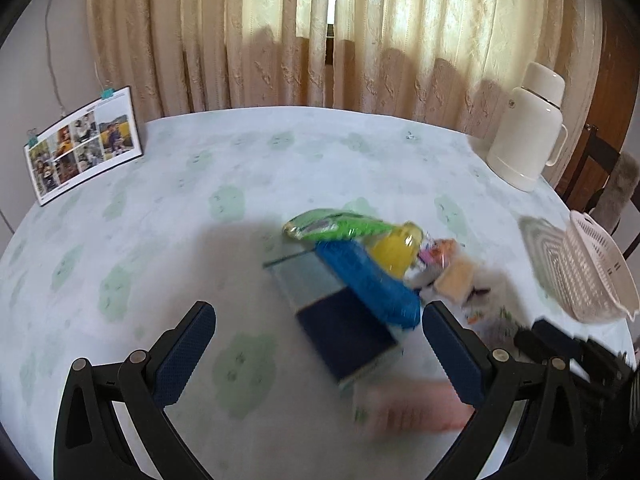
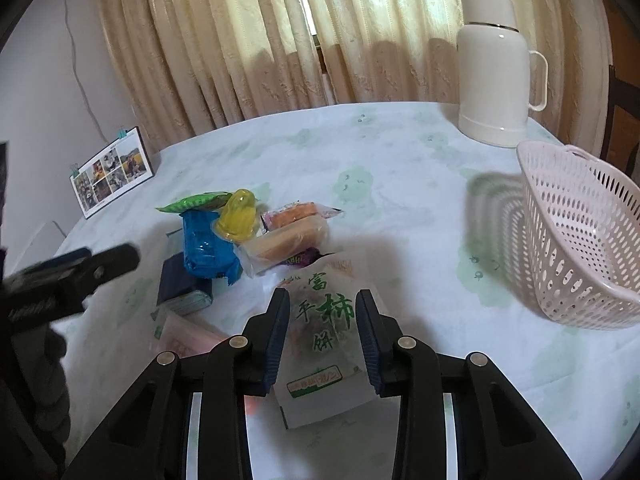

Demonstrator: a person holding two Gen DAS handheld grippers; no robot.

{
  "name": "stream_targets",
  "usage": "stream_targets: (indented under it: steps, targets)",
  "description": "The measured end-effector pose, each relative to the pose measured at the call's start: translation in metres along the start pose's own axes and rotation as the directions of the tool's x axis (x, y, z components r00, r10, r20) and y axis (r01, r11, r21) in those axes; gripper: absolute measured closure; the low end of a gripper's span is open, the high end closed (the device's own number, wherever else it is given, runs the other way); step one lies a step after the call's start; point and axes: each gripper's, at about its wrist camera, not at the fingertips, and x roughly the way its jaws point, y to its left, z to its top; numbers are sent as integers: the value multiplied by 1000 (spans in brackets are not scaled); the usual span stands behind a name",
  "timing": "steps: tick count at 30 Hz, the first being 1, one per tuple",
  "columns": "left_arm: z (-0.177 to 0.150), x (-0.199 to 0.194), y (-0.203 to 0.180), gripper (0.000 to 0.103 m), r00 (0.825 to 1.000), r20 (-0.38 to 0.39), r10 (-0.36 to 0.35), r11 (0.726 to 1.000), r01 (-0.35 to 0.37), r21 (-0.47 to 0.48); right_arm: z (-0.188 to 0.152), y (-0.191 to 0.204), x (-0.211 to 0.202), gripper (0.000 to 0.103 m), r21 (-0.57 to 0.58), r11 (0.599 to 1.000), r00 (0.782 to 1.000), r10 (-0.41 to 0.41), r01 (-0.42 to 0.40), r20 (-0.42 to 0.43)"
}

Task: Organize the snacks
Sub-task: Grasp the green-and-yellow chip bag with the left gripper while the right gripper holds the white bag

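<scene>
Table [image 2: 400, 152] is carrying a pink basket [image 2: 580, 240] at right, well apart from the snack pile [image 2: 248, 236] in the middle. Right gripper [image 2: 323, 312] is clamping a white green-lettered packet [image 2: 324, 344] beside the pile. Left gripper [image 1: 320, 340] is hovering wide open, empty, over a dark blue box [image 1: 344, 332].

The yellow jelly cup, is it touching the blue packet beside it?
Touching. In the right wrist view the yellow jelly cup leans against the top of the blue packet with no gap; the left wrist view, though blurred, agrees.
</scene>
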Motion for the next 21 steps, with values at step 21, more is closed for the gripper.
stream_targets:
  steps: [21]
  targets:
    - [78, 114, -15, 0, 975, -223, 18, 1000, -20, -6, -2, -2, 16, 34, 18, 1000, 997, 15, -14, -79]
